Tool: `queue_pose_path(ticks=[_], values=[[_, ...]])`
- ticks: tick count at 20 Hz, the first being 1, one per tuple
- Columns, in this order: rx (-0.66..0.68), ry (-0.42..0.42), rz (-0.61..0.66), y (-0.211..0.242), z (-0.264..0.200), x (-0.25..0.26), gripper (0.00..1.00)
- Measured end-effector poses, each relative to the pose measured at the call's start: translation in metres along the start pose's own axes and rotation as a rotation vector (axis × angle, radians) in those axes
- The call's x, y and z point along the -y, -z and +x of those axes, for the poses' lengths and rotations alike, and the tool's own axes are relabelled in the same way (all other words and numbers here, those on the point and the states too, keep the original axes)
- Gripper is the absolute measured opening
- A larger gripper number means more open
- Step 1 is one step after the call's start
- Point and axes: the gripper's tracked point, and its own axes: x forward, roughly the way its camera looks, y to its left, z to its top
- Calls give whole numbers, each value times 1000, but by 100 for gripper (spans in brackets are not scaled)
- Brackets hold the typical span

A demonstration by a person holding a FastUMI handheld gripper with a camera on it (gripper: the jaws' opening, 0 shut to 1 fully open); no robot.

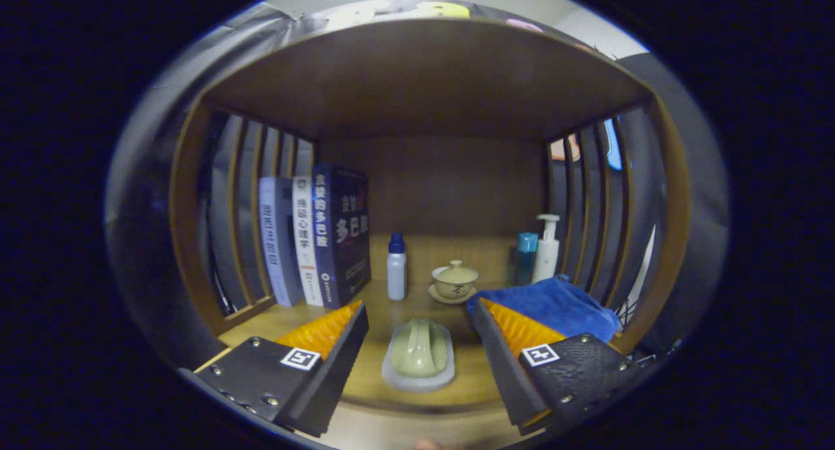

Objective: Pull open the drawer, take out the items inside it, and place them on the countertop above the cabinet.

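So the biggest thing here is the wooden cabinet [424,72], basically an open box with a solid top, a plain back panel and slatted sides. Its floor is the bench [391,306] where everything sits. No drawer that I can make out from this angle.

Next in size, the row of books [319,241] stands upright against the left slats, three or so, spines facing out, the dark one on the right being the thickest. Over on the right side there's a blue cloth [554,303] bunched on the bench; it runs right up behind the gripper's right finger, so that finger covers part of it.

The gripper [417,345] is spread wide, fingers well apart, nothing clamped or touched. Sitting between the fingers, near the front lip of the bench, is a pale green ribbed thing on a whitish tray [417,355]. Looks like a soap dish or something, can't really tell.

Further back, beyond the fingers: a white pump bottle [546,248] in the back right corner with a teal bottle [526,257] just beside it on its left, both behind the cloth. Middle of the bench has a lidded tea cup on a saucer [454,282], and just left of that, near the books, a small white bottle with a blue cap [396,267], upright.

Nothing sits between the open fingers and the green item.
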Motion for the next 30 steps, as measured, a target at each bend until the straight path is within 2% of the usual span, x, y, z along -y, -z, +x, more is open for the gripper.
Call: queue_pose_path(ticks=[6, 12, 15, 20, 30], values=[[59, -52, -20, 13, -132, 4, 97], [48, -22, -20, 61, -204, 14, 97], [20, 7, -23, 92, -215, 19, 96], [-48, 12, -33, 135, -221, 12, 97], [-87, 46, -52, 159, -209, 6, 97]])
